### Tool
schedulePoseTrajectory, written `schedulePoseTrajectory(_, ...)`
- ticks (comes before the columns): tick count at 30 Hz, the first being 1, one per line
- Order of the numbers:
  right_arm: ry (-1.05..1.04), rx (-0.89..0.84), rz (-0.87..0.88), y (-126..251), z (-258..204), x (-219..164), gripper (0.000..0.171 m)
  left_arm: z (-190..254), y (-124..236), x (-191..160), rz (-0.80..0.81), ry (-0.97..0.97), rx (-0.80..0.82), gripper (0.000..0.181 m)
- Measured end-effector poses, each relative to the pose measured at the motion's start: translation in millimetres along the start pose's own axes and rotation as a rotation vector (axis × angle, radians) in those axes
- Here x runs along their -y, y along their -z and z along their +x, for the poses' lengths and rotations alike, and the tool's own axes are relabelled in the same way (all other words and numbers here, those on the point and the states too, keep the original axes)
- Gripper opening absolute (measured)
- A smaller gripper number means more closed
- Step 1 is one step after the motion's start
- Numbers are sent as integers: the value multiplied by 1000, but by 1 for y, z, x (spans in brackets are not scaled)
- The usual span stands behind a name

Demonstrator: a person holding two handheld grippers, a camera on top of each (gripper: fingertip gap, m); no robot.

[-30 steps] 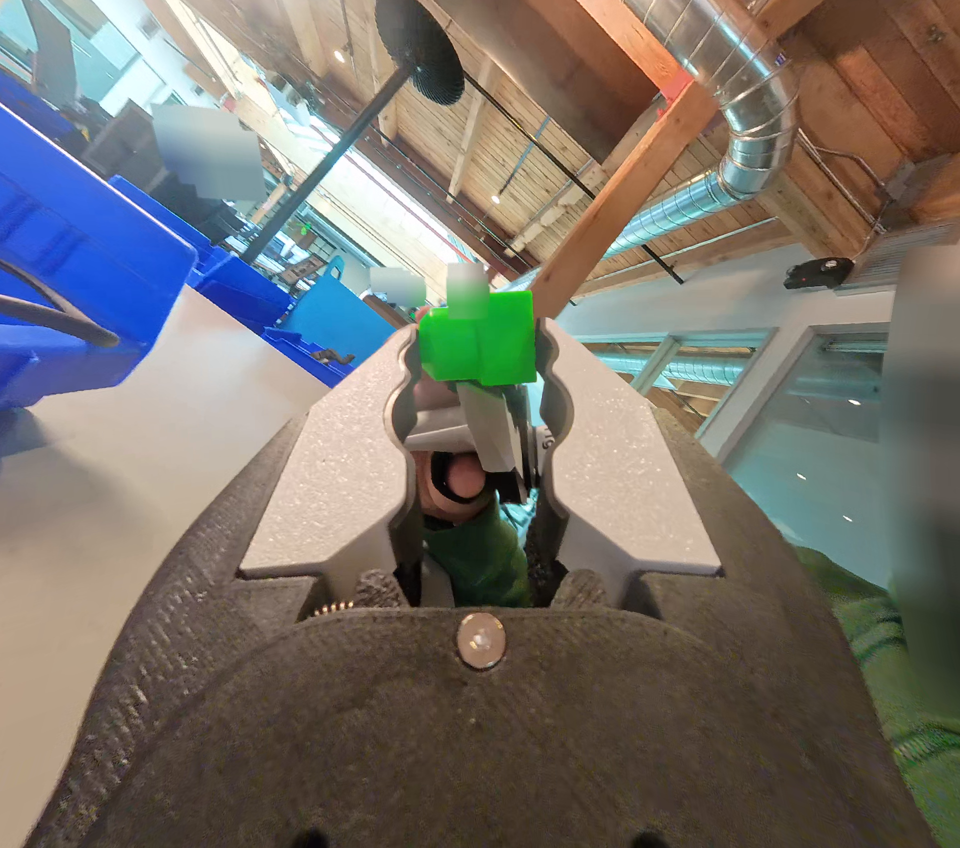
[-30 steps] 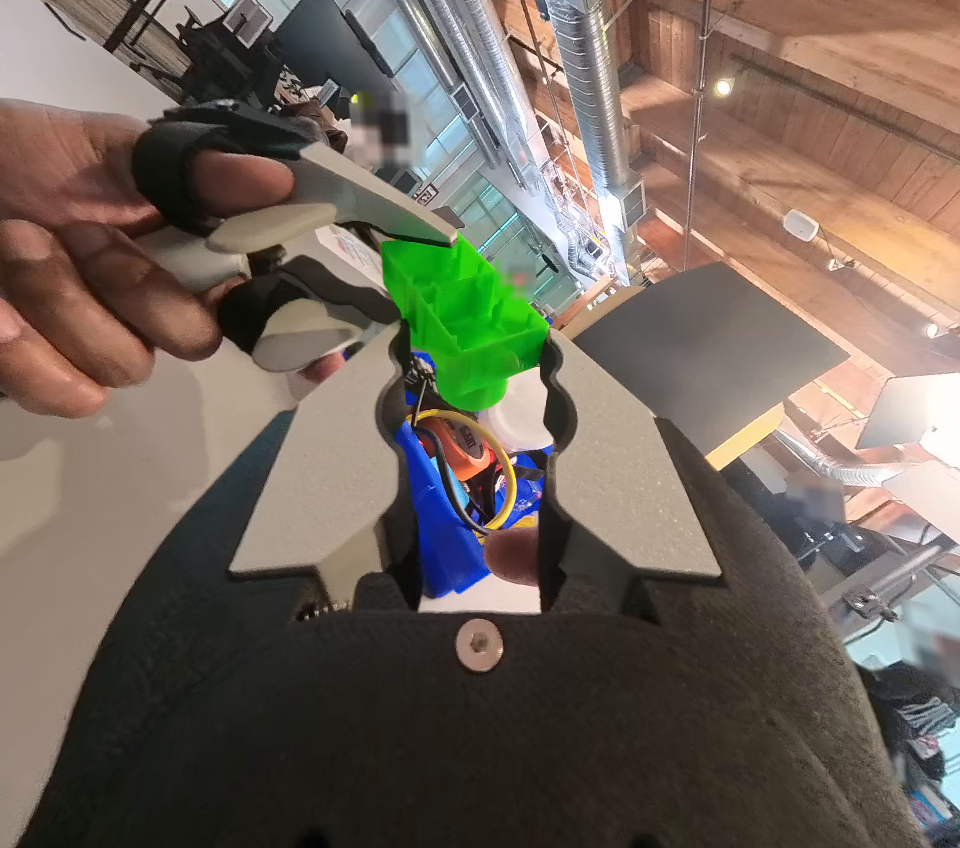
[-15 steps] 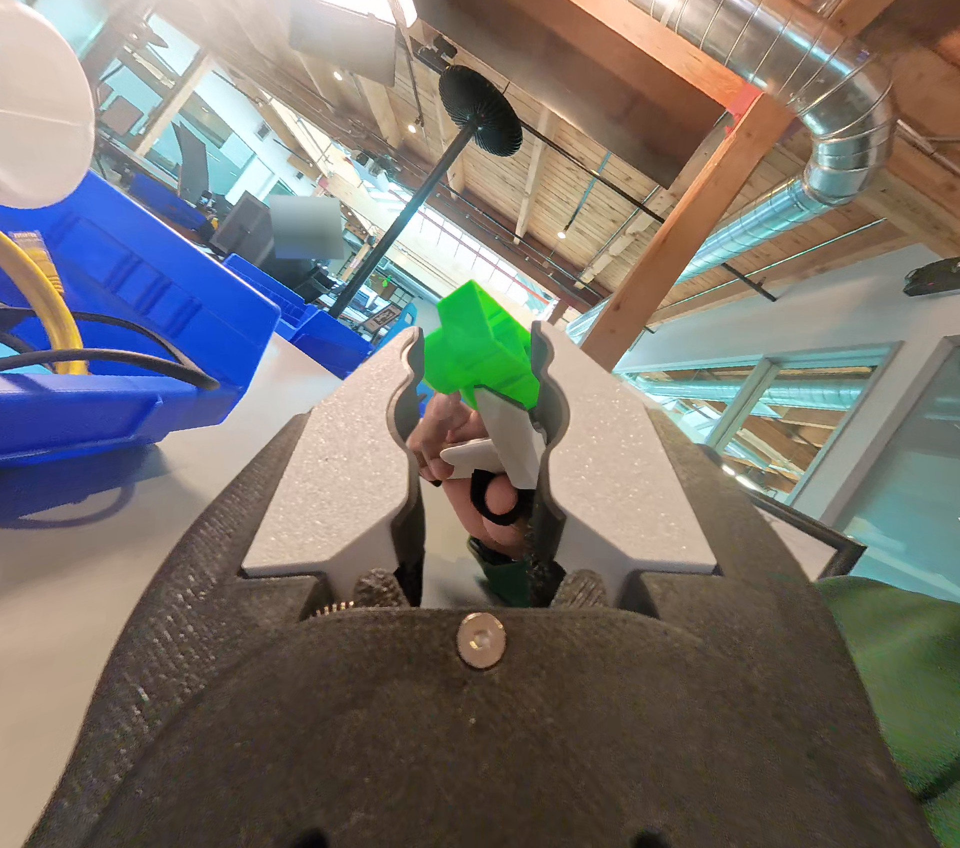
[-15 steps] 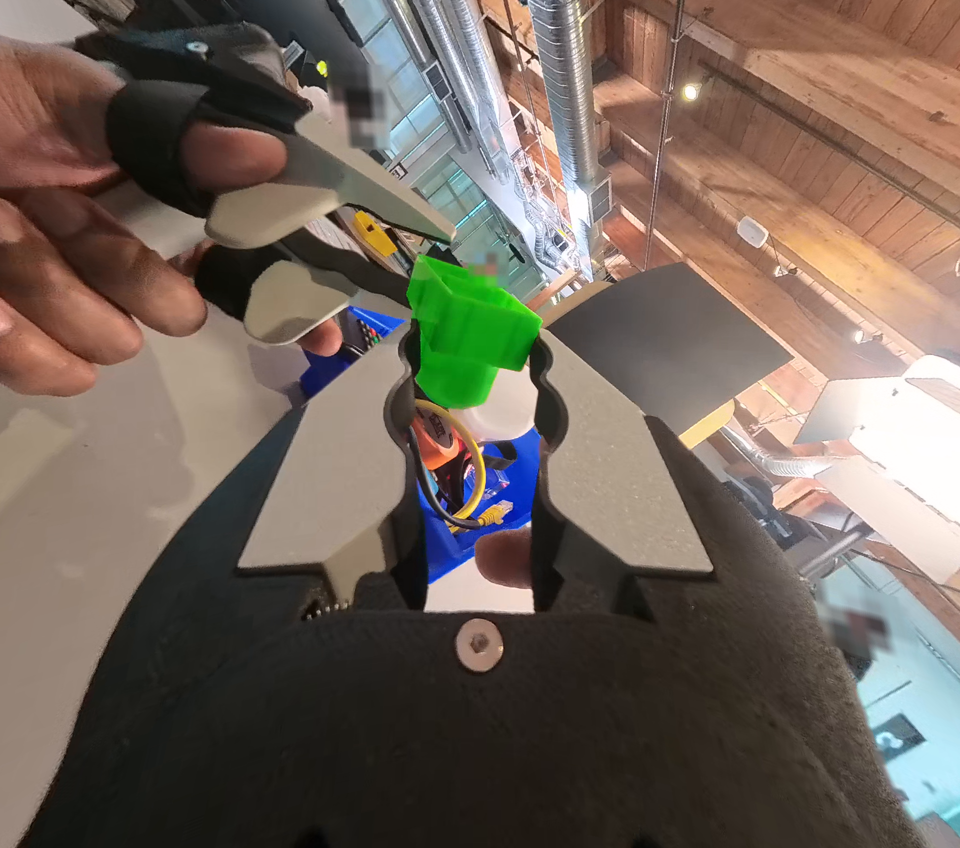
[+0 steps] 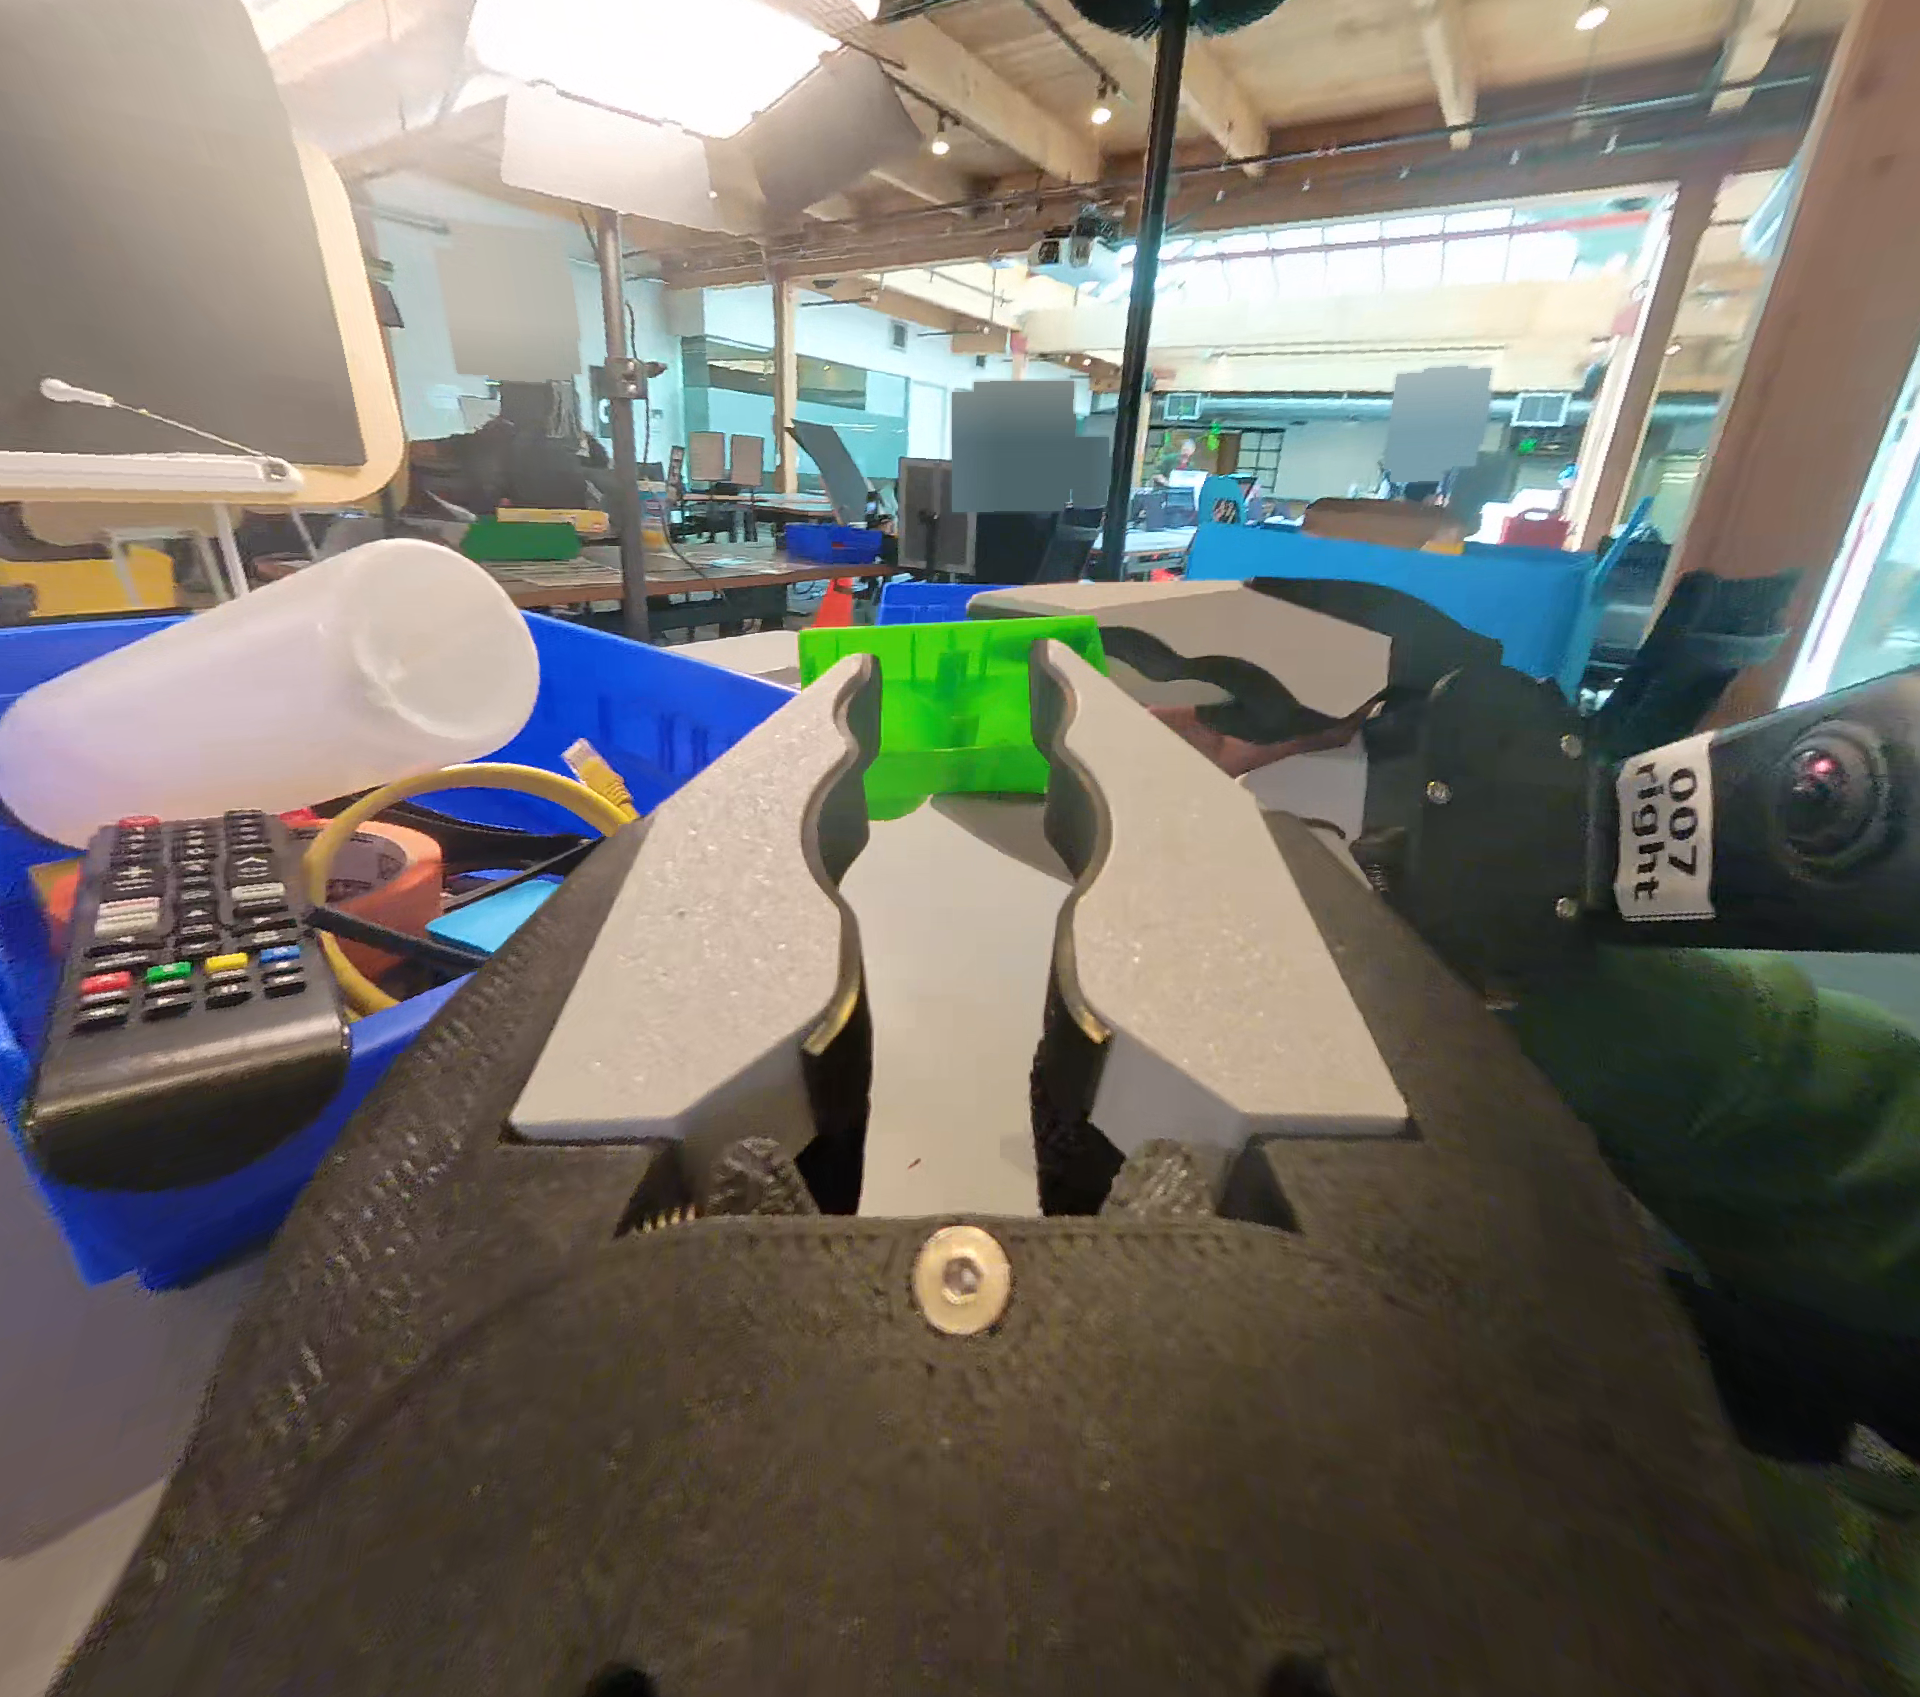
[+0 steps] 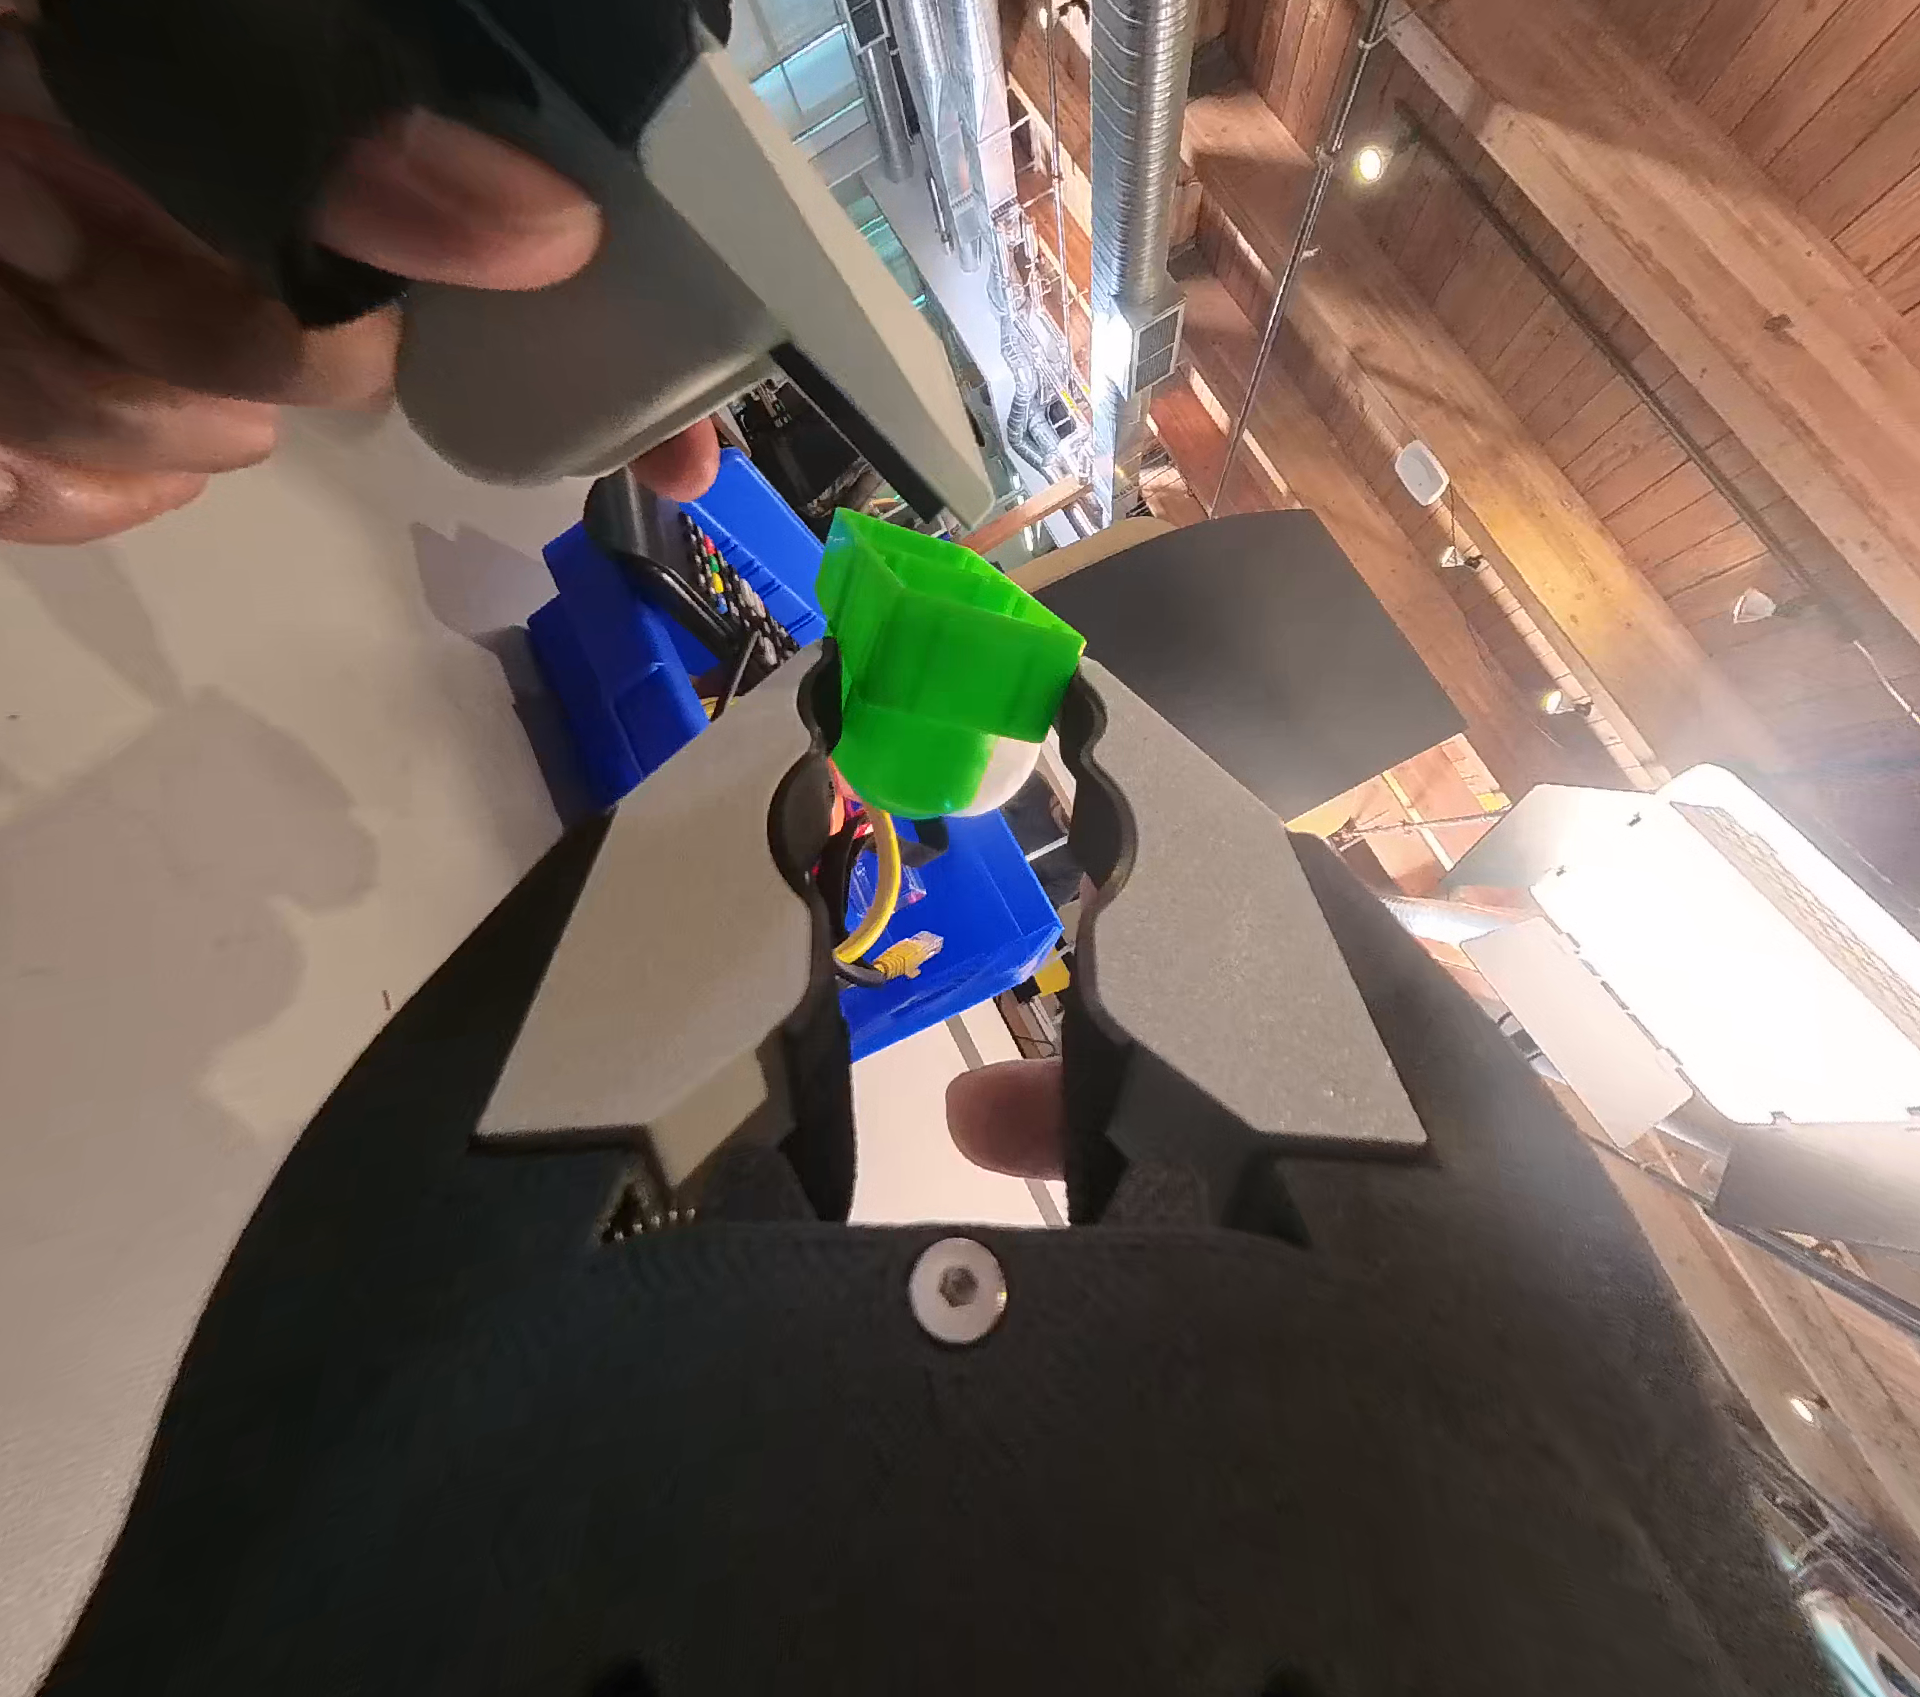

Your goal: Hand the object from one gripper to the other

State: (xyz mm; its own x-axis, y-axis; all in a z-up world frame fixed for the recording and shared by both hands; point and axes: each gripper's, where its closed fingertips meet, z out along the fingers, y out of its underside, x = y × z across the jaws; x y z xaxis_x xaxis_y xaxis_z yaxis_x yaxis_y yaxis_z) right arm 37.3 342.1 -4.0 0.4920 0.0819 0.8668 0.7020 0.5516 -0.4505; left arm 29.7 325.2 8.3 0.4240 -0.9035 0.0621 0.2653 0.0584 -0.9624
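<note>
1. Between my right fingers (image 6: 940, 691): bright green moulded plastic block (image 6: 935, 671), clamped at the tips and held in the air above the table (image 6: 208, 816).
2. Left fingers (image 5: 951, 681): tips set either side of the same block (image 5: 951, 733), apparently touching it; whether they truly pinch it or only bracket it I cannot tell.
3. Left of the block: blue plastic bin (image 5: 644, 712) holding a black remote control (image 5: 177, 961), a translucent white cylinder (image 5: 260, 681), a yellow cable (image 5: 468, 790) and orange tape (image 5: 384, 858).
4. Step, as I judge it: mid-transfer, both grippers at the block.
5. Next move calls for one pair squeezing firmly before the other lets go; releasing early risks dropping the block.
</note>
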Motion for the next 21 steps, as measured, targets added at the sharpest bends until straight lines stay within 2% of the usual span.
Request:
schedulePoseTrajectory(15, 64, 48, -12, -1, -15, -2, 42, -1, -5, -21, -124, -111, 49, 28)
schedulePoseTrajectory(21, 72, 53, -8, -1, -17, -1, 42, -2, -4, -23, -138, -117, 51, 22)
